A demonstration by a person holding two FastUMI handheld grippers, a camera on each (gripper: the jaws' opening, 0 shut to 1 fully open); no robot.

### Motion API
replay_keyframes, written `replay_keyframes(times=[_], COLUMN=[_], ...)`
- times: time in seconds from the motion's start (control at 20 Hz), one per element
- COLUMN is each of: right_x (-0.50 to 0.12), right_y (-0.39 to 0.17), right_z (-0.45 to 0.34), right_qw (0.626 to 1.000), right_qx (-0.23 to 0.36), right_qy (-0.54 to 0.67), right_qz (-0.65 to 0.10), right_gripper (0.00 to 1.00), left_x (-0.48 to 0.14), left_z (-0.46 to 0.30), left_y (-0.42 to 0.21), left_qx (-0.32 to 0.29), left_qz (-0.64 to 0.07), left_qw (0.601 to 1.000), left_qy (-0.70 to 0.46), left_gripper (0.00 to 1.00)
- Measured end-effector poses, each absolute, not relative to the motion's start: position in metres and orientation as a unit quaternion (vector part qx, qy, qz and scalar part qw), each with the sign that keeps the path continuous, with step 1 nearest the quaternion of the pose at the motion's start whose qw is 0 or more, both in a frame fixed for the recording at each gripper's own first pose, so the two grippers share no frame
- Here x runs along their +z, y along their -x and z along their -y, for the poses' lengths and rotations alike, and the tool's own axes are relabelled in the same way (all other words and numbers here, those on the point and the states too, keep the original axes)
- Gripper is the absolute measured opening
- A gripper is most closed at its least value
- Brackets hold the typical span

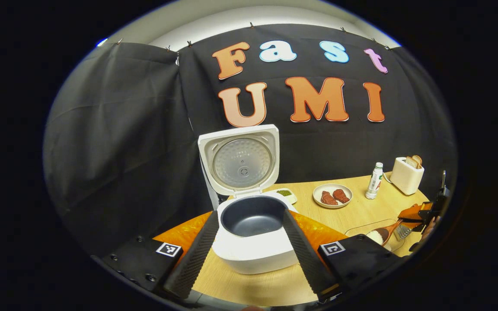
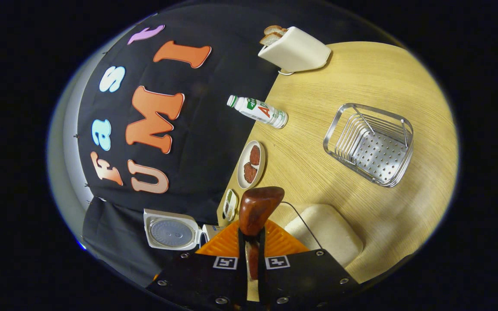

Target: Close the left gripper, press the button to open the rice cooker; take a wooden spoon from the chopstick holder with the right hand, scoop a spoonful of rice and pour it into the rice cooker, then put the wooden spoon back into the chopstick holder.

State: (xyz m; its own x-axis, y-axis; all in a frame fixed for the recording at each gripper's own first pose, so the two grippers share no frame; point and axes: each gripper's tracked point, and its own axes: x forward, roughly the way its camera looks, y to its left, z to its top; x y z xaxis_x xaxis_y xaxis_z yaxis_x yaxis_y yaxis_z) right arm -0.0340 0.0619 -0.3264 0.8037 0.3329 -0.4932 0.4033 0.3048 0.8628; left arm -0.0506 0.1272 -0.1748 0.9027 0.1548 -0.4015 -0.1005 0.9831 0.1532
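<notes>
Wooden spoon [image 2: 255,211] between right claw [image 2: 252,252] fingers.

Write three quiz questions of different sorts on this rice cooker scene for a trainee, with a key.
1. True or false: the rice cooker's lid is shut.
2. Multiple choice: what does the right hand-held gripper clamp? A) bottle B) wooden spoon C) toaster
3. Fill in: the plate beside the bottle holds two pieces of ____.

Key:
1. False. The lid stands upright and the dark inner pot is exposed.
2. B. Both fingers press on the wooden spoon's handle; the left gripper view shows rice in its bowl.
3. Meat.
</notes>
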Motion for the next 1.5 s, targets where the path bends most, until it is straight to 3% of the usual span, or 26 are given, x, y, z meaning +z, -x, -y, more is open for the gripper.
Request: replay_keyframes(times=[0.6,1.5], right_x=[-0.248,-0.166], right_y=[-0.005,-0.089], right_z=[-0.065,-0.239], right_qw=[0.69,0.672], right_qx=[0.043,0.163], right_qy=[-0.675,-0.656], right_qz=[-0.256,-0.302], right_gripper=[0.09,0.09], left_x=[-0.163,-0.156], left_z=[-0.116,-0.211], left_y=[0.048,0.082], left_qx=[0.087,0.191], left_qz=[-0.193,-0.175], left_qw=[0.976,0.965], left_qy=[-0.059,-0.031], left_gripper=[1.0,1.0])
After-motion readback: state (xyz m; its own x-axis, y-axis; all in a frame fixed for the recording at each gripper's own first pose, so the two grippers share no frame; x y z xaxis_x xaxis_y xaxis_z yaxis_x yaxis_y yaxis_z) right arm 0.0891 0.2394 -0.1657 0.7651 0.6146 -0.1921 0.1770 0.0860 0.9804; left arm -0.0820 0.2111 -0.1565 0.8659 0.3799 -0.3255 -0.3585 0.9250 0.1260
